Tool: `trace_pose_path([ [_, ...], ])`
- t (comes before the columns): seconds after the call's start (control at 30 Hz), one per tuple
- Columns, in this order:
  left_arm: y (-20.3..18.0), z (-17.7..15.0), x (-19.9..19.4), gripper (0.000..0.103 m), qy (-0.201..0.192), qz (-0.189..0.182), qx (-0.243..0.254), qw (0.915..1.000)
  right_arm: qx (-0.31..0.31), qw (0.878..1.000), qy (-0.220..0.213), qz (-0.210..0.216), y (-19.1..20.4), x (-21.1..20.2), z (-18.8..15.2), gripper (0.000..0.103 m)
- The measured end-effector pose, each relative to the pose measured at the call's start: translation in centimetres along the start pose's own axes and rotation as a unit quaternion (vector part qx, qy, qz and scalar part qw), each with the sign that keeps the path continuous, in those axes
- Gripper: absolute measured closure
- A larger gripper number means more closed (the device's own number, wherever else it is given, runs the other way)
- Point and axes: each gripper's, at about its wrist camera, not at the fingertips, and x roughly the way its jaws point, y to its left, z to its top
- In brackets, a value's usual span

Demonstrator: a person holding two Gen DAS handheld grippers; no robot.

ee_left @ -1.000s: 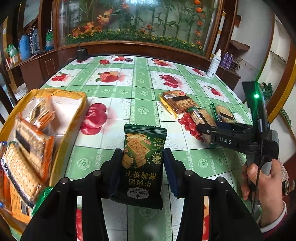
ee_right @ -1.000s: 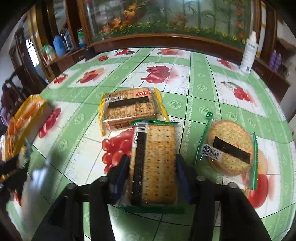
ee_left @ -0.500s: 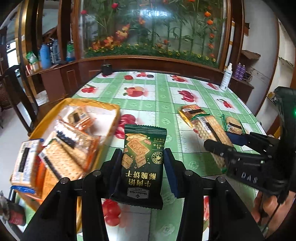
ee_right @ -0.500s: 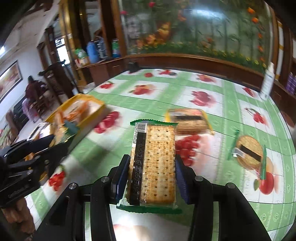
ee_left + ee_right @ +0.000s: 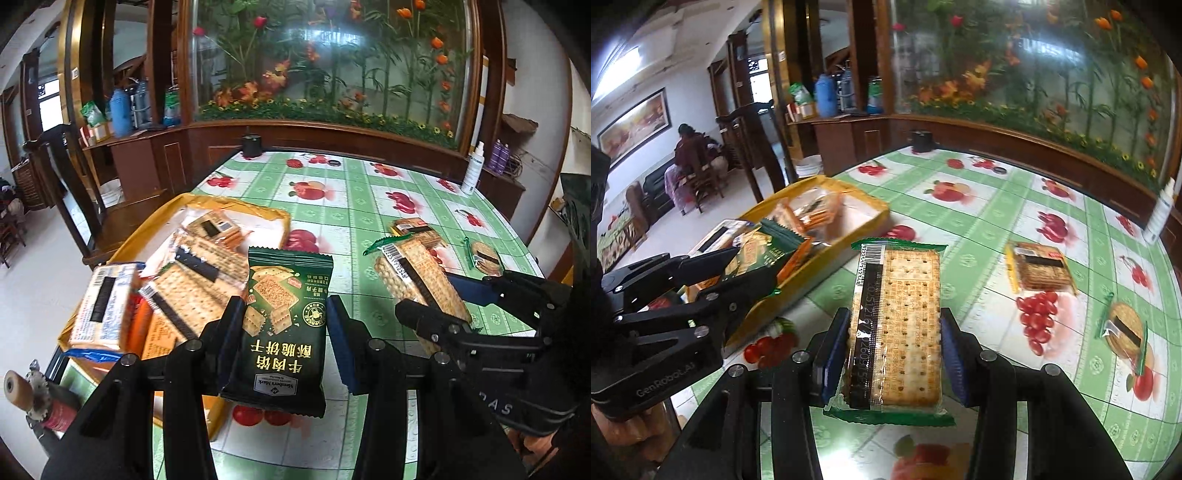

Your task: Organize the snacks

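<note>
Right gripper [image 5: 892, 343]: jaws clamped on a clear-wrapped cracker pack [image 5: 895, 325], green-sealed ends, held above the table [image 5: 997, 221]. Left gripper [image 5: 738, 273], at left, grips a dark green snack packet [image 5: 764, 251] over the yellow tray [image 5: 827, 258] at the table's left edge. On the table toward its right edge: rectangular cracker pack [image 5: 1039, 271], round cracker pack [image 5: 1124, 330] nearer.

The green pack [image 5: 284, 325] is glossy printed foil. The cracker pack [image 5: 895, 325] wears clear, shiny film with green crimped ends. The worktop [image 5: 997, 221] is covered in smooth, glossy oilcloth. The fingers [image 5: 951, 354] are matt black plastic with ribbed blue pads. The yellow tray [image 5: 266, 216] looks faintly shiny. The cabinet [image 5: 332, 136] is polished wood.
</note>
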Motion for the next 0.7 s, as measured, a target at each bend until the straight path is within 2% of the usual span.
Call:
trace_pose_path([
  [0.2,0.6,-0.3,-0.4,0.060,-0.003,0.005,-0.007,1.0000,-0.019,1.000,0.001,0.001,1.7,0.0,0.1,0.055],
  [0.7,1.3,-0.6,-1.4,0.060,-0.012,0.012,-0.011,0.9998,-0.038,0.999,-0.003,-0.002,3.3,-0.3,0.2,0.055],
])
